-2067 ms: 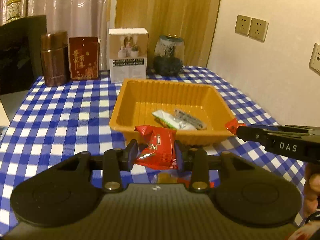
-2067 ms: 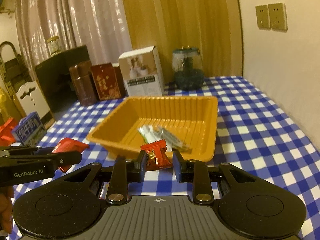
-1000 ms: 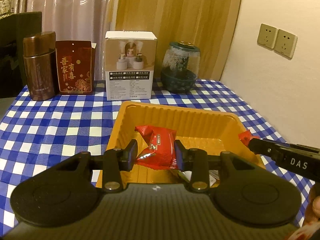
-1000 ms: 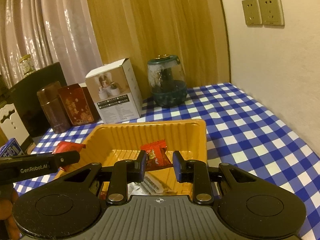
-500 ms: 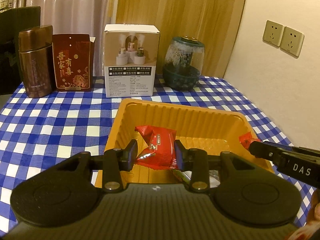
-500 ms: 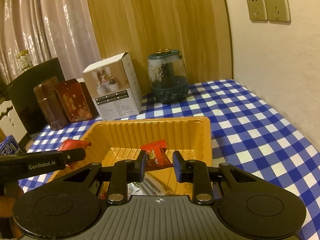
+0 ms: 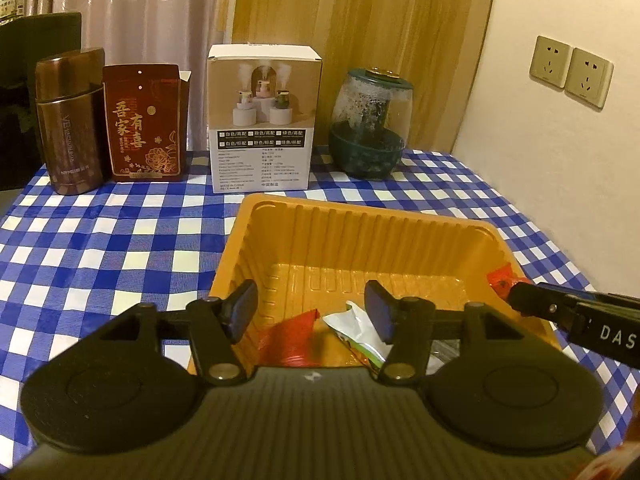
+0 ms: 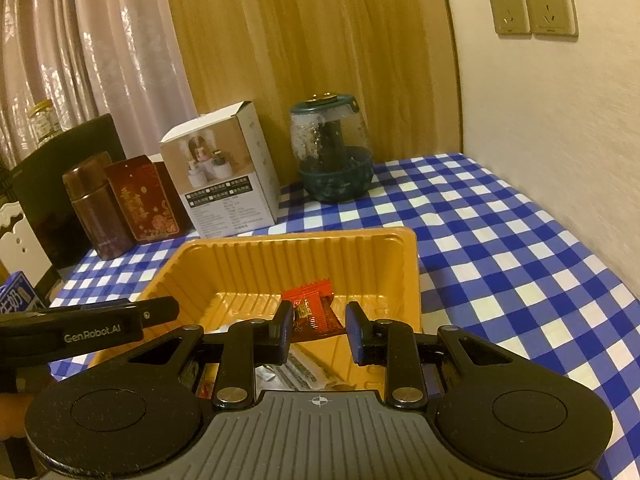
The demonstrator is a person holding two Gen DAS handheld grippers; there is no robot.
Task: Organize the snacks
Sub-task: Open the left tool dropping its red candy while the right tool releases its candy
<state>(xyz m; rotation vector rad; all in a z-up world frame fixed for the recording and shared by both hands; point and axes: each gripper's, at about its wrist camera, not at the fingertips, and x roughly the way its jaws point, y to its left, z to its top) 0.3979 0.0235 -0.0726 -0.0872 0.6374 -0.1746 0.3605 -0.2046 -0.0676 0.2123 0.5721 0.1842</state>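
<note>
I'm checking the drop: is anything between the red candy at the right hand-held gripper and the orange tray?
Nothing visible does. The red candy hangs over the open inside of the orange tray; only loose wrappers lie on its floor.

Left gripper (image 7: 311,311): jaws spread wide, nothing between them, level and pointing forward. Right gripper (image 8: 318,327): jaws parted, level, just right of the left.
</note>
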